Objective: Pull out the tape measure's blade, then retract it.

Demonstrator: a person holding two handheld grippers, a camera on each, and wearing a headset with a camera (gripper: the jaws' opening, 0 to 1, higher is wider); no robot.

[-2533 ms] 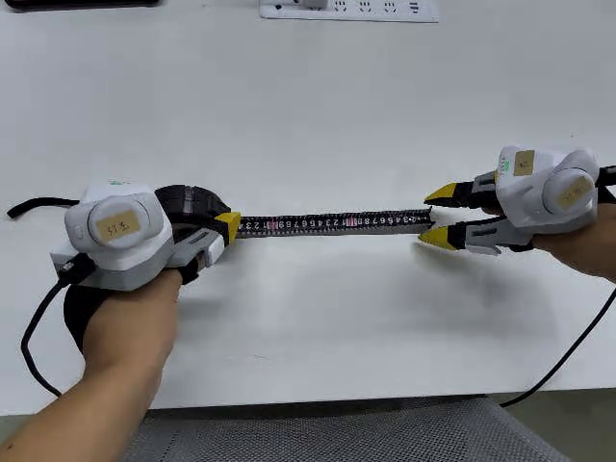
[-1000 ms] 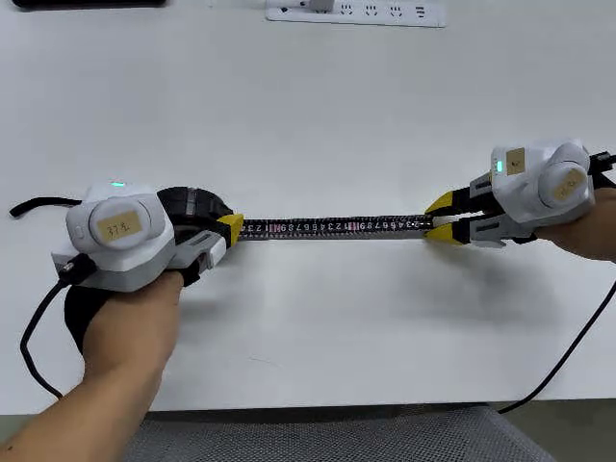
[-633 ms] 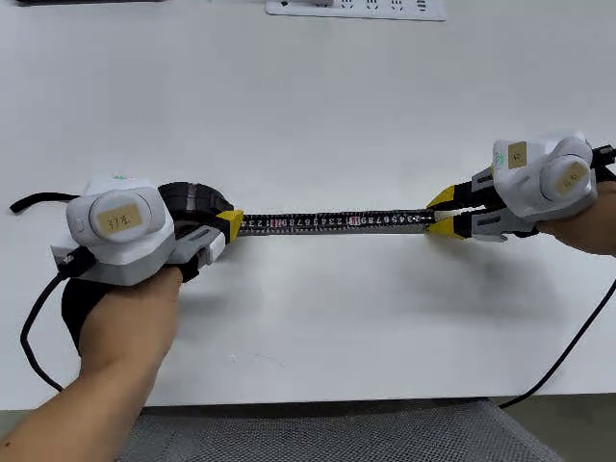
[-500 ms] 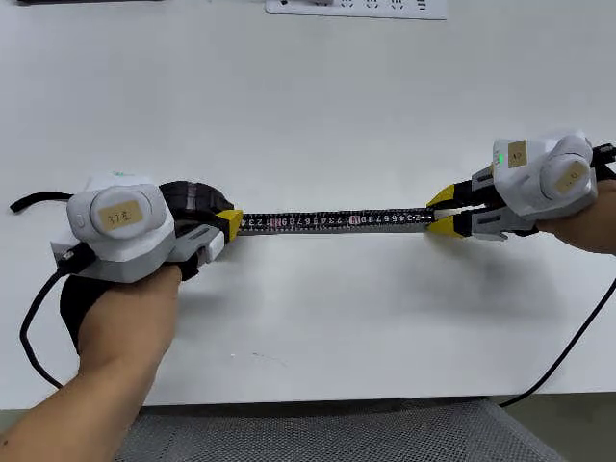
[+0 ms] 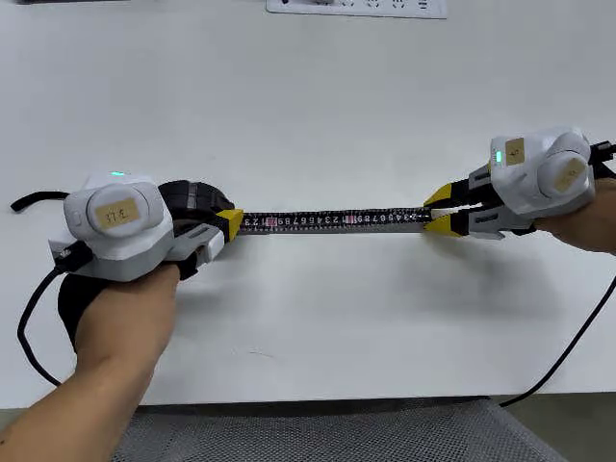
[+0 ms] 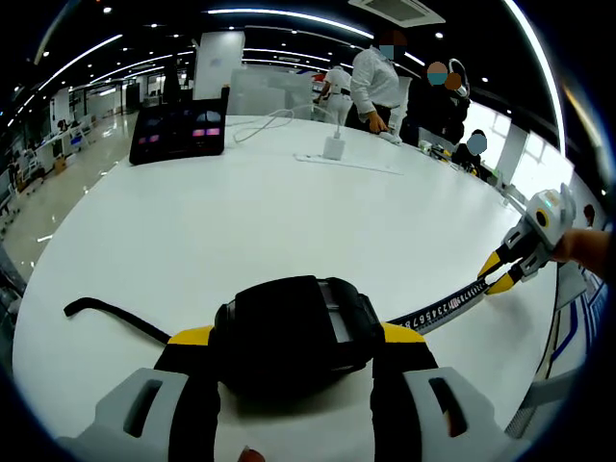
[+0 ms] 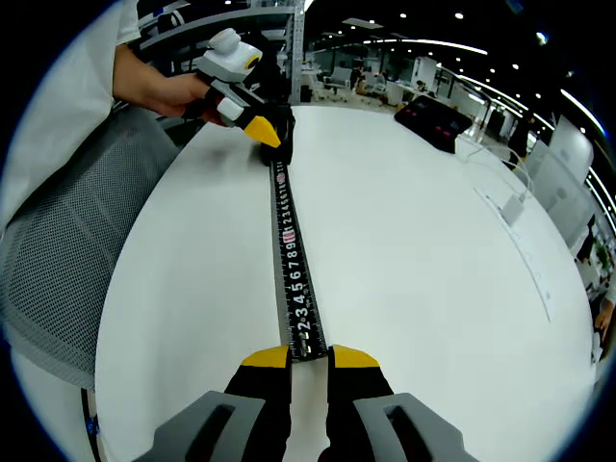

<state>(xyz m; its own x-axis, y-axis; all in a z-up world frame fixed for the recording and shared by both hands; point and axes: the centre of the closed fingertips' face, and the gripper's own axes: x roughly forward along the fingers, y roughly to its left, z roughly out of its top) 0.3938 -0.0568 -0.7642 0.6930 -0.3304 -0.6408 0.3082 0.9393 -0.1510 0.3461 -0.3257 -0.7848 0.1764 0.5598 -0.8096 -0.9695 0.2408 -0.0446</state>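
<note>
A black tape measure case [image 5: 197, 207] [image 6: 294, 327] sits on the white table [image 5: 318, 106], and my left gripper [image 5: 223, 224] [image 6: 298, 337] is shut on it. Its black blade [image 5: 332, 218] [image 7: 292, 269] with white numbers stretches right across the table. My right gripper [image 5: 438, 209] [image 7: 310, 360] is shut on the blade's end hook, its yellow tips pinching it. The case's black wrist strap [image 5: 34, 202] [image 6: 111, 316] trails off to the left. In the left gripper view the right gripper [image 6: 502, 274] shows far off at the blade's end.
A white power strip [image 5: 358, 8] lies at the table's far edge. A grey mesh chair [image 5: 318, 433] sits under the near edge. Black cables [image 5: 568, 346] hang from both grippers. A dark tablet [image 6: 183, 130] and several people stand beyond the table in the left gripper view.
The right gripper closed on the blade's end after 2.5 s ago. Since then it has eased slightly left and up; blade length is about the same. The left gripper holds still.
</note>
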